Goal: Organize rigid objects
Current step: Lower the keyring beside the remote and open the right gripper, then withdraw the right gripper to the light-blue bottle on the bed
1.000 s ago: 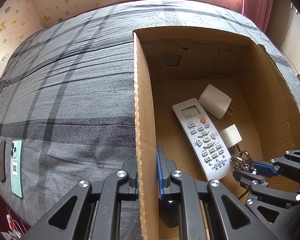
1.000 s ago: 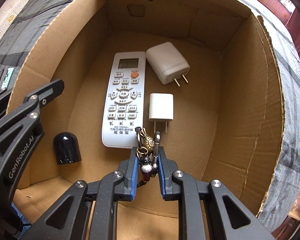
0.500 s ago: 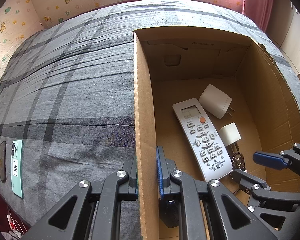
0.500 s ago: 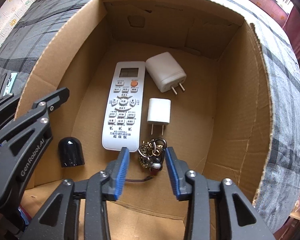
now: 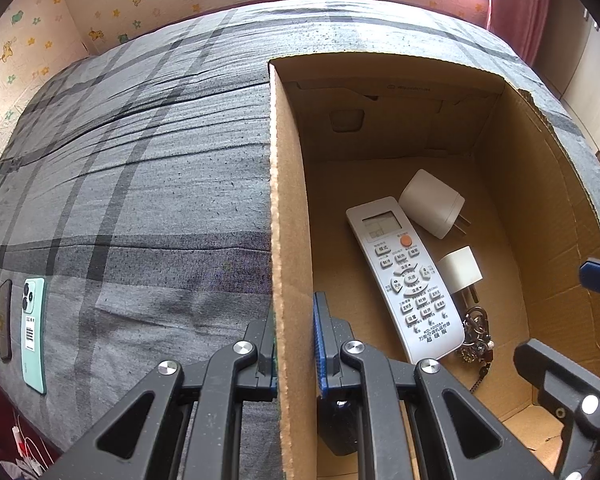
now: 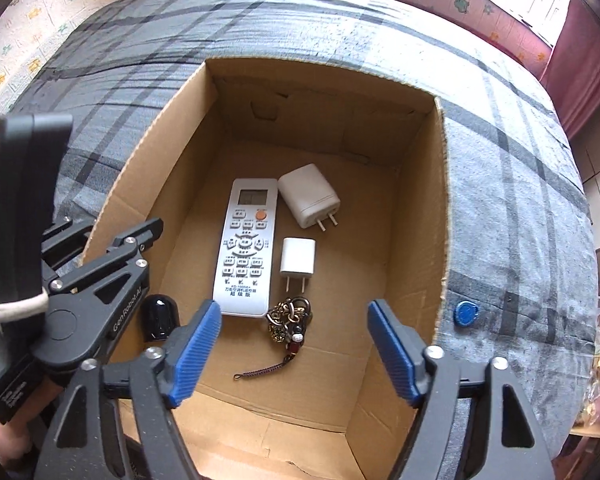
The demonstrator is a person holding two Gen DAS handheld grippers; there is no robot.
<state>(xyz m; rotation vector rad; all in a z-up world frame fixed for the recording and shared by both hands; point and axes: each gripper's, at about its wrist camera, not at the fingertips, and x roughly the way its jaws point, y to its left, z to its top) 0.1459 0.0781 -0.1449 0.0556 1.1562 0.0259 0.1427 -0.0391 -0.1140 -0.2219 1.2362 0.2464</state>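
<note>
We are working over a bed (image 6: 380, 36) covered in grey plaid, with an open cardboard box (image 6: 420, 208) sitting on it. Our left gripper (image 5: 294, 344) is clamping the box's left wall, jaws pinched shut on the cardboard, one on each side. If that grip is pulling sideways while we reach elsewhere, we are risking tilting the box on the soft bedding and sliding everything inside out of its tidy row.

Inside, a white remote (image 6: 246, 246) is lying lengthwise near the middle, a larger white charger (image 6: 308, 194) just beside its far right end, and a smaller white plug (image 6: 297, 258) nearer us on the right. A black cap (image 6: 160, 316) is standing near the left wall. The keychain (image 6: 288, 320) is resting on the box floor at the near end of the remote, its cord trailing toward us.

Our right gripper (image 6: 294, 348) is hanging above the box with jaws spread wide and holding nothing; the keychain is lying between and below them, untouched.

Outside, a blue disc (image 6: 465, 314) is lying on the bed just right of the box, and a green phone (image 5: 34, 332) with a dark one (image 5: 5, 320) beside it far to the left. Reaching for those with the box pinned, we are risking dragging it along.
</note>
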